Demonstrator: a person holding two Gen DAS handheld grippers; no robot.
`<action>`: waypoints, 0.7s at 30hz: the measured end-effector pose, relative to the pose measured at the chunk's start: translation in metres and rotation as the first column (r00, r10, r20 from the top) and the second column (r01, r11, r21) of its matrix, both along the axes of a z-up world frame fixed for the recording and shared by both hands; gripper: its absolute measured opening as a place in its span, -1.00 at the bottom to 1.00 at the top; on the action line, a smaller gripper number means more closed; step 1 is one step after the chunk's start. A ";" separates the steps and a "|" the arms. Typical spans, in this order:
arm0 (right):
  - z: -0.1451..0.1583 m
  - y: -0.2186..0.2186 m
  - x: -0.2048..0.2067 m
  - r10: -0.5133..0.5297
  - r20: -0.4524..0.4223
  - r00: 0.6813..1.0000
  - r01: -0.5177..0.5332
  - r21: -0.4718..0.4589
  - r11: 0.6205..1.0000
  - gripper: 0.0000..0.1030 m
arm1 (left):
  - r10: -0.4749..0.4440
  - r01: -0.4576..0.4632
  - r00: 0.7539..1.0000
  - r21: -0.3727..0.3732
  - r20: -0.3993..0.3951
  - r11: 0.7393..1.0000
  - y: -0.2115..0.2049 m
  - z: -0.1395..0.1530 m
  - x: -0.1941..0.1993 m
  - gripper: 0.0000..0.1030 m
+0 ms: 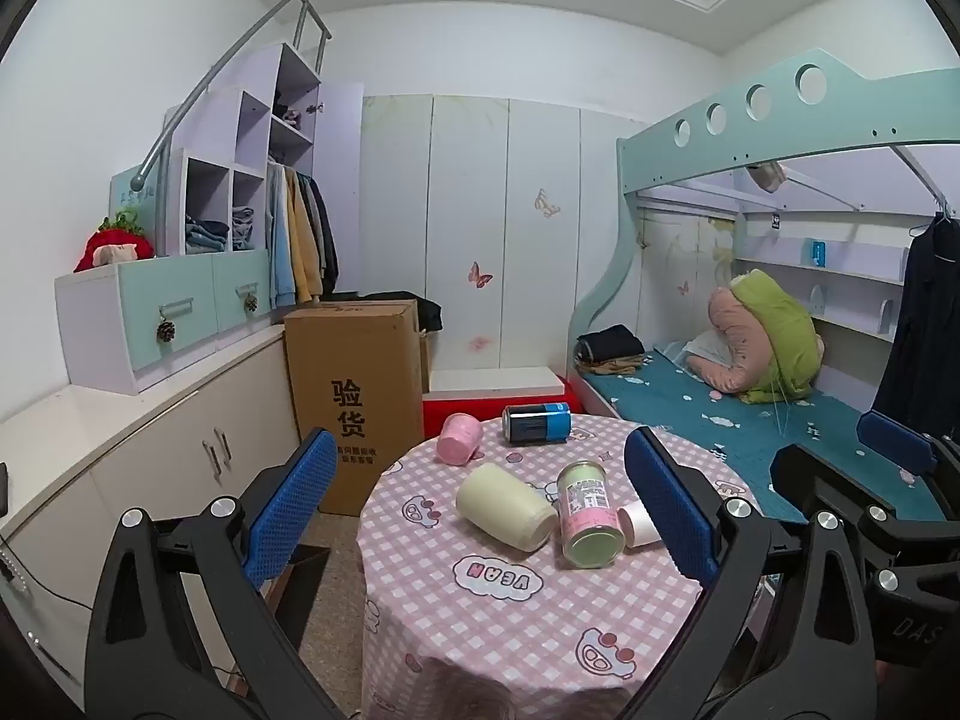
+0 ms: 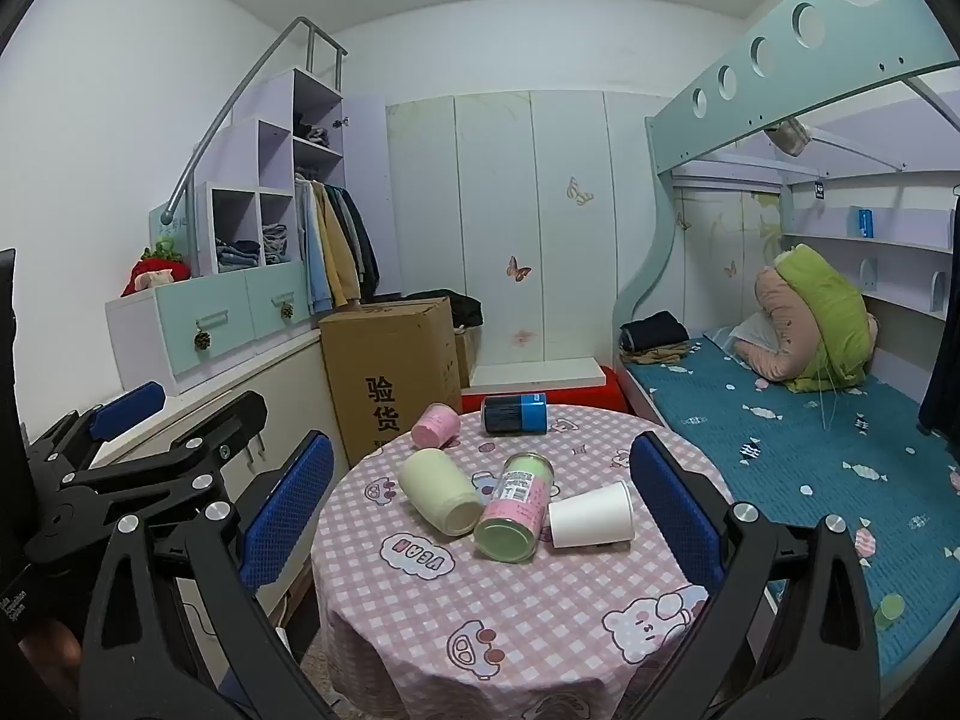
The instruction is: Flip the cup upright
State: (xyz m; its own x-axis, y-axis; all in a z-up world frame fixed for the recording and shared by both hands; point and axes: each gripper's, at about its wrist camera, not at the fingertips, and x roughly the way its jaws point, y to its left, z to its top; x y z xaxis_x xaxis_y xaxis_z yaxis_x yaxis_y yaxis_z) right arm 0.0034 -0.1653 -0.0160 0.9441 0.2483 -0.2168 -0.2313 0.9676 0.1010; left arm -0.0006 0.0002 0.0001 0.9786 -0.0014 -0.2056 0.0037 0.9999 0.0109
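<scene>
Several cups lie on their sides on a round table (image 1: 480, 618) (image 2: 510, 612) with a pink checked cloth. A cream cup (image 1: 505, 506) (image 2: 440, 491) lies mid-table. A green and pink cup (image 1: 588, 513) (image 2: 515, 505) lies beside it. A white paper cup (image 1: 639, 525) (image 2: 591, 515) lies to their right. A pink cup (image 1: 459, 438) (image 2: 435, 426) and a dark blue can (image 1: 537, 422) (image 2: 516, 413) lie at the far edge. My left gripper (image 1: 480, 510) and right gripper (image 2: 480, 510) are both open and empty, held back from the table's near edge.
A cardboard box (image 1: 354, 396) stands on the floor left of the table, by a low cabinet (image 1: 150, 438). A bunk bed with a blue mattress (image 2: 810, 450) lies to the right. A red box (image 1: 498, 399) sits behind the table.
</scene>
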 end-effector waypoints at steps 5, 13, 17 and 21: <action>-0.001 0.000 0.001 0.000 -0.002 1.000 0.000 -0.001 1.000 0.86 | 0.001 -0.001 1.000 0.004 -0.004 1.000 0.000 0.000 0.000 0.88; -0.002 0.000 0.001 0.000 0.000 1.000 0.000 0.000 1.000 0.86 | 0.001 -0.001 1.000 0.005 -0.002 1.000 0.000 0.000 0.000 0.88; -0.001 0.001 0.001 -0.001 0.001 1.000 0.001 -0.003 1.000 0.86 | -0.001 0.001 1.000 0.005 -0.003 1.000 0.000 0.000 0.000 0.88; -0.001 0.001 0.000 0.000 0.001 1.000 0.000 -0.003 1.000 0.86 | 0.000 0.000 1.000 0.005 -0.003 1.000 0.000 0.000 0.000 0.88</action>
